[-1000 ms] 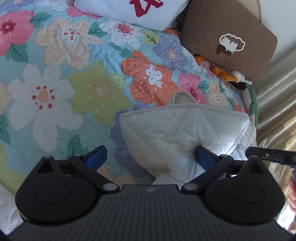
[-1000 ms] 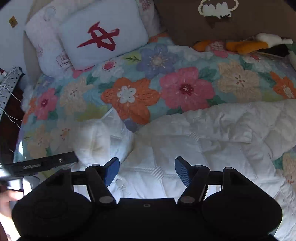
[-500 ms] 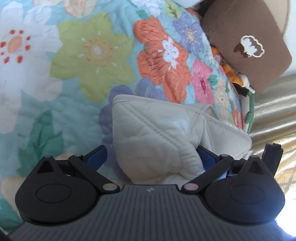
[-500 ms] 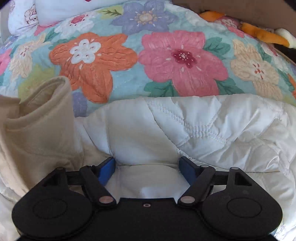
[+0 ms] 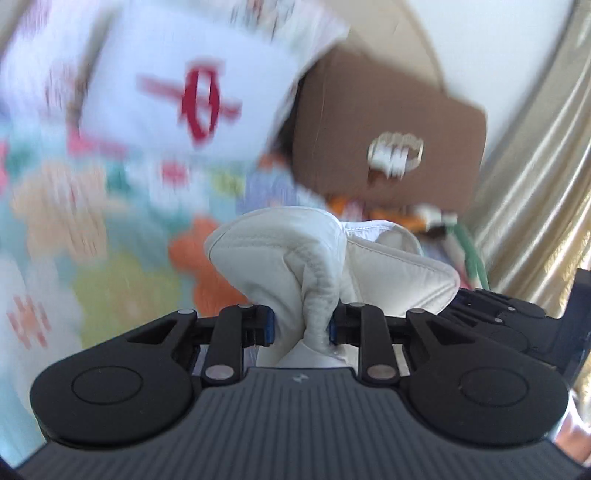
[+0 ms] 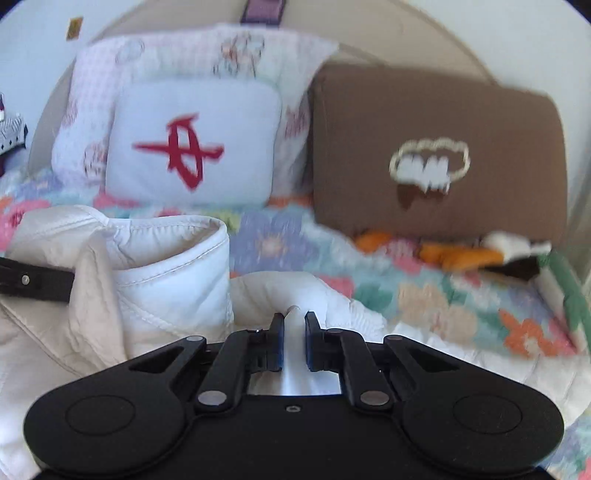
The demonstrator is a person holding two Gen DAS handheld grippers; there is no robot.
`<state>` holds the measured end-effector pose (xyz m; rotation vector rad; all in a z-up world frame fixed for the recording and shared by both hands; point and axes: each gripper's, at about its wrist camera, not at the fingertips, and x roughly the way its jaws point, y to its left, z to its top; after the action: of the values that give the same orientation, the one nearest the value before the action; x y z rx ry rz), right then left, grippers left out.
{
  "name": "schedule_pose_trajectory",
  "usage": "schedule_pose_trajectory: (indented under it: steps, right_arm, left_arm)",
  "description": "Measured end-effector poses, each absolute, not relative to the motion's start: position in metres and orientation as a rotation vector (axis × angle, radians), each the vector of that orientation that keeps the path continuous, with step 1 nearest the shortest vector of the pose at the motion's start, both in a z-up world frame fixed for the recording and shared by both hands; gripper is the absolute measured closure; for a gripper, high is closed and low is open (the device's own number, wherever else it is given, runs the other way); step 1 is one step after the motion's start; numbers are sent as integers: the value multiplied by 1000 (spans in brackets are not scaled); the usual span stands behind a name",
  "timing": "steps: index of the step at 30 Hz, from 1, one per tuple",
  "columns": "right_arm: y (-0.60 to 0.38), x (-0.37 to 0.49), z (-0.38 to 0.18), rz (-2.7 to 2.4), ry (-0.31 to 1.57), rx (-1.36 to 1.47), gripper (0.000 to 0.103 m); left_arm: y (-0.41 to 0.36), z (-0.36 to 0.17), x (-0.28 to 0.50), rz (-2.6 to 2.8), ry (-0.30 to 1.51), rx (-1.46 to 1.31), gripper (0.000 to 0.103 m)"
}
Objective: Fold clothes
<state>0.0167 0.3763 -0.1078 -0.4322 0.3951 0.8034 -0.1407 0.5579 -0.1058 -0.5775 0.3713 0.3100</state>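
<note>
A bed point(image 6: 424, 295) fills the room, spread with a quilt point(image 6: 280, 240) of large flowers in orange, pink, lilac and green on pale blue. At its head edge three pillows lean on a rounded beige headboard point(image 6: 369, 33) — a white one with a red mark point(image 6: 192, 144), a pale floral one point(image 6: 207, 51) behind it, and a brown one point(image 6: 436, 147) with a cream emblem. A plush toy point(image 6: 461, 254) lies below the brown pillow. The wall point(image 6: 517, 37) is white; gold curtain point(image 5: 535, 184) hangs by the bed's right edge — daylight is bright.
</note>
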Motion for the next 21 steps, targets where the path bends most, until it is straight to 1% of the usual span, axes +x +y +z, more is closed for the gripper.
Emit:
schedule_pose_trajectory:
  steps: [3, 4, 5, 6, 7, 8, 9, 11, 12, 13, 14, 15, 17, 19, 21]
  right_arm:
    - [408, 8, -71, 841, 237, -409, 91]
    - [425, 6, -64, 856, 200, -415, 91]
    - [444, 6, -59, 878, 183, -422, 91]
    - [461, 10, -60, 894, 206, -420, 91]
    - [480, 17, -66, 900, 255, -411, 90]
    - [499, 24, -74, 901, 314, -408, 83]
    - [516, 31, -85, 893, 400, -422, 79]
    - [537, 38, -107, 876, 551, -407, 78]
    - [538, 32, -114, 883, 602, -373, 74]
    - [533, 27, -119, 900, 624, -347, 71]
    - [528, 21, -122, 915, 645, -344, 61]
    - [519, 12, -124, 931, 682, -352, 51]
    - [493, -5, -127, 962, 753, -346, 51]
    - [457, -22, -127, 1007, 853, -313, 51]
    - [413, -44, -123, 1006, 900, -273, 51]
  left_arm:
    - [564, -75, -156, 496, 231, -453, 79]
    - [567, -70, -160, 553, 202, -418, 76]
    - [572, -69, -162, 613, 213, -387, 68]
    - [581, -71, -163, 674, 247, -373, 63]
    - [593, -77, -165, 712, 289, -388, 52]
    - [605, -84, -167, 750, 330, -403, 44]
    - [617, -91, -169, 780, 373, -425, 41]
    - [636, -104, -176, 786, 456, -499, 40]
    - [645, -111, -179, 783, 492, -533, 40]
    - [651, -115, -182, 773, 512, -566, 37]
    - [656, -118, -185, 761, 522, -599, 33]
    - [660, -121, -189, 752, 528, -627, 32]
    - [658, -122, -189, 753, 530, -643, 25]
    - [654, -126, -185, 746, 554, -637, 22]
    - [645, -130, -181, 742, 586, -620, 21]
